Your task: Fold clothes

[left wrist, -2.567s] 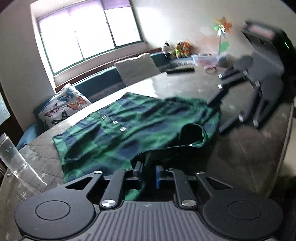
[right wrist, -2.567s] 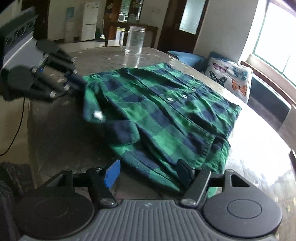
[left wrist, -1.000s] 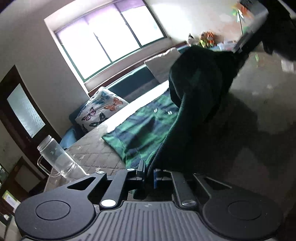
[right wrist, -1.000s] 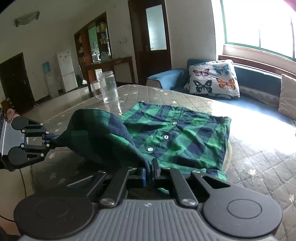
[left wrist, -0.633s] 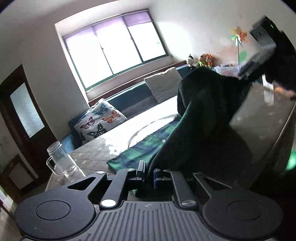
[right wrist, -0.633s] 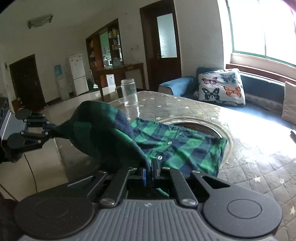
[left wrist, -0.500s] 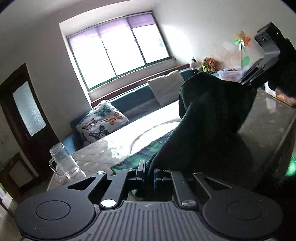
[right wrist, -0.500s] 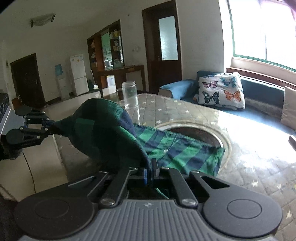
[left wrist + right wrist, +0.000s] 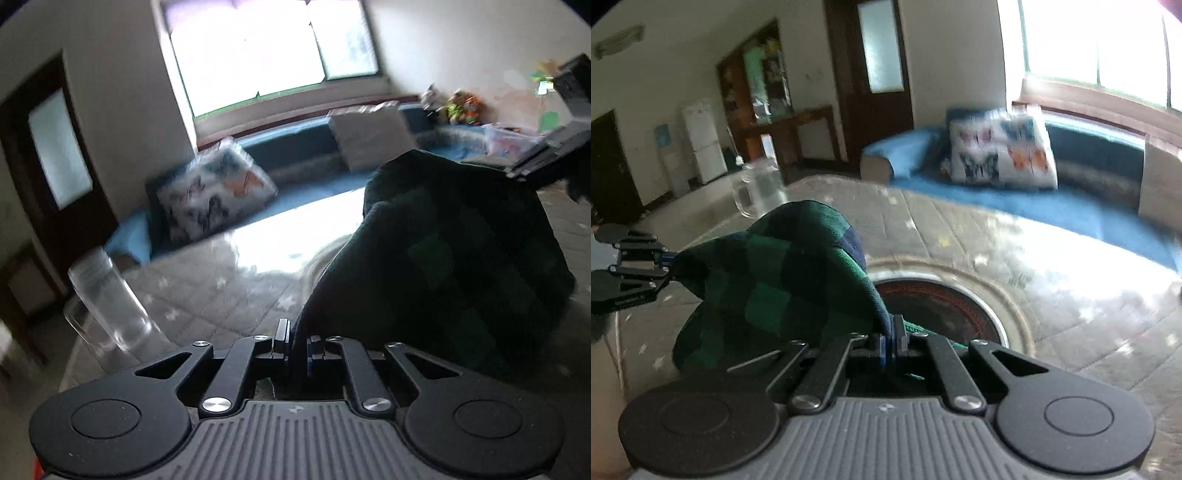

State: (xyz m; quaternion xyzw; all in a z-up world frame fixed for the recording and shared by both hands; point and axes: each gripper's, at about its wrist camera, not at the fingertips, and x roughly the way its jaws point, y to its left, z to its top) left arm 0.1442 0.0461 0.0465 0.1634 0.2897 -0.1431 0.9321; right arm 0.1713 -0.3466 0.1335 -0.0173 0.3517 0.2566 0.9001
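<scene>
Cloth filled the middle of both views: a green and navy checked shirt hung bunched in the air above the counter, strung between the two tools. The left tool was clenched on one edge of the shirt, the fabric rising out of its narrow jaws and spreading to the right in a dark, shadowed mass. The right tool was clenched on another edge, the checked fabric bulging up and to the left from its closed jaws. From the right wrist view the left tool showed at the far left, its tips meeting the far end of the shirt — the cloth sagged between the two grips. Beneath the shirt the counter carried a quilted, star-printed cover and a round dark recess ringed with metal. A clear glass mug stood on the counter to the left, apart from the shirt. Behind the counter ran a blue bench seat under a bright window, with a butterfly-print cushion leaning on it; both views were blurred.
</scene>
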